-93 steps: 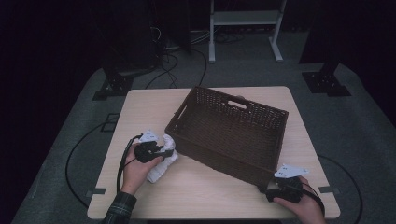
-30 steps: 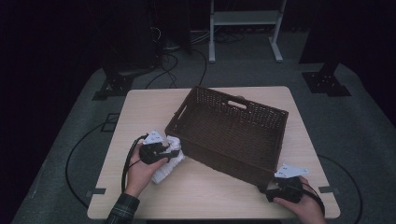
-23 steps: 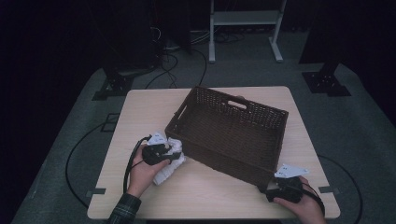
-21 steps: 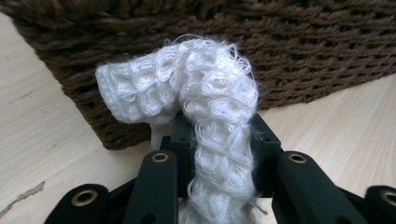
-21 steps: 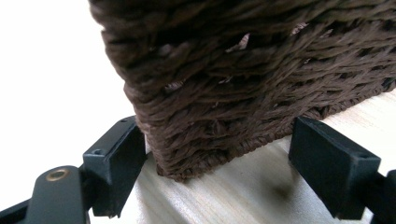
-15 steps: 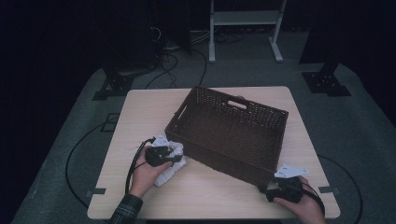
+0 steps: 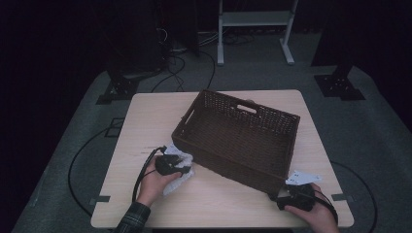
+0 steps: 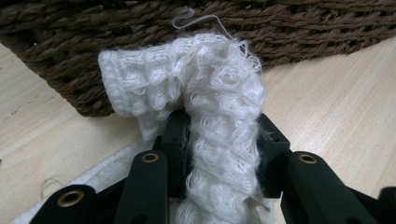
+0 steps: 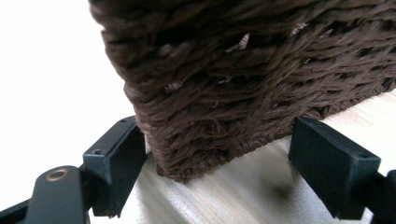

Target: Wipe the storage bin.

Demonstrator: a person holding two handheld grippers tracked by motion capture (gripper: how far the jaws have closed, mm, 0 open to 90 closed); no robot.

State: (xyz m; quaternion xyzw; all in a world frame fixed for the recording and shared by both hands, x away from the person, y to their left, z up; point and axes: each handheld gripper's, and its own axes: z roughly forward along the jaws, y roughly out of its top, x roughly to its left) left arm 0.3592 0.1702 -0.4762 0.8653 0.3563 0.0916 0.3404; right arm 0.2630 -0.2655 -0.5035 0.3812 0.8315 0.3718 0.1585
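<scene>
Here, the left tongs (image 8: 223, 154) grip a bunched fold of white waffle-weave cloth (image 8: 205, 102) between their two black jaws; the jaws have just been opening a little, yet the fabric is still pinched between the pads. In the left gripper view the cloth rises from the jaws and curls over against the lower wall of a dark brown wicker basket (image 8: 289, 32), a loose thread trailing from its top edge. More of the cloth lies flat on the pale wooden bench (image 8: 336, 98) beneath the tongs.

From the high view, the left tongs (image 7: 180, 165) sit low over the cloth (image 7: 177, 182) just beside the basket's near left corner, a hand in a plaid sleeve behind them.

The right tongs (image 9: 219, 172) stand wide apart, straddling the basket's near right corner (image 9: 224, 93); the left jaw is at the weave, the right jaw is clear of it. In the high view, the right tongs (image 7: 286, 194) rest on the bench at that corner of the basket (image 7: 238, 141), which lies at an angle across the bench's middle.
</scene>
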